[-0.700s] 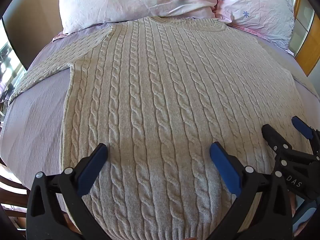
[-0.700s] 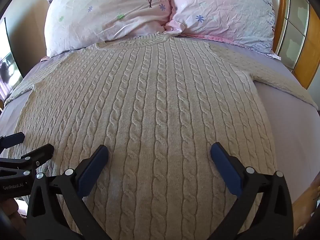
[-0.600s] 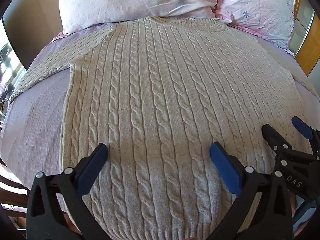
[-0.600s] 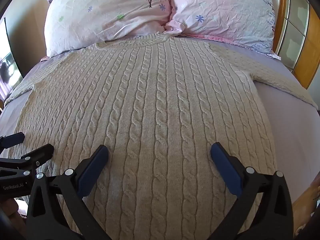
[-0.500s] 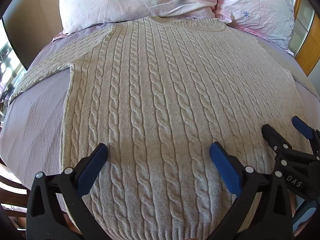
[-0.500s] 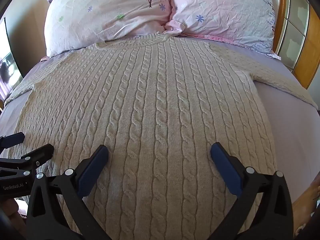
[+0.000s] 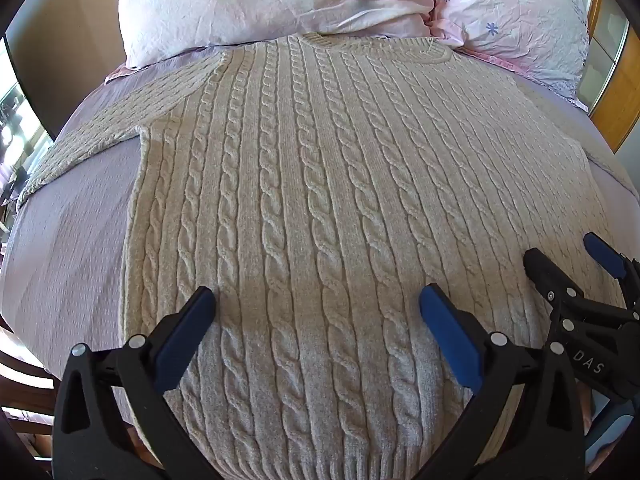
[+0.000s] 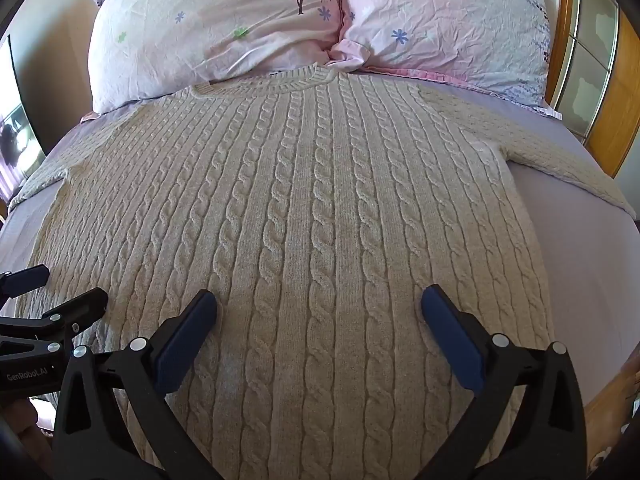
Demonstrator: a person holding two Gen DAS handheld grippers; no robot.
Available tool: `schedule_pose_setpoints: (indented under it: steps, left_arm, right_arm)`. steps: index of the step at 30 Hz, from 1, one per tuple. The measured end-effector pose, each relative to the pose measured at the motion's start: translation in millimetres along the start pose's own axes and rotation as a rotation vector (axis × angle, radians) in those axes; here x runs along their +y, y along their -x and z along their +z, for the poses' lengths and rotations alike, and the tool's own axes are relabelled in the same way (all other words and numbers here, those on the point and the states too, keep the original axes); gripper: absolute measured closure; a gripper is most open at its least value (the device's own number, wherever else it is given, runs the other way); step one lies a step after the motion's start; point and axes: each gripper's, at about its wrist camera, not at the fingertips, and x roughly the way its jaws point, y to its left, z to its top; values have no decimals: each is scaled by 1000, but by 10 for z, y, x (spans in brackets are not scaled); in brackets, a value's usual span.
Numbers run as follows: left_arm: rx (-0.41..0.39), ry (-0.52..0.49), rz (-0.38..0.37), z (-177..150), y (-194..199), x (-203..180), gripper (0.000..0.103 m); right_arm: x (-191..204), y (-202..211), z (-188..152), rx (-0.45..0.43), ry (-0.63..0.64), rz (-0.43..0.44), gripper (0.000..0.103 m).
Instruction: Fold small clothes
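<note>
A beige cable-knit sweater (image 7: 320,184) lies flat on the bed, collar toward the pillows, sleeves spread to both sides; it also fills the right wrist view (image 8: 312,208). My left gripper (image 7: 316,300) is open and empty, hovering over the sweater's lower left part near the hem. My right gripper (image 8: 318,300) is open and empty over the lower right part. The right gripper (image 7: 568,256) shows at the right edge of the left wrist view, and the left gripper (image 8: 56,284) at the left edge of the right wrist view.
The lilac bedsheet (image 7: 68,248) shows on both sides of the sweater (image 8: 592,264). Two pink floral pillows (image 8: 224,28) (image 8: 452,28) lean at the head of the bed. A wooden headboard (image 8: 608,112) stands at the right.
</note>
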Motion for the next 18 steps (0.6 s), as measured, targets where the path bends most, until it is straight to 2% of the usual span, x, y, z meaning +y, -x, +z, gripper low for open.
schedule_pose_setpoints:
  steps: [18]
  left_arm:
    - [-1,0,0,-2,1,0,2]
  right_arm:
    - [1,4,1,0,0,0,1]
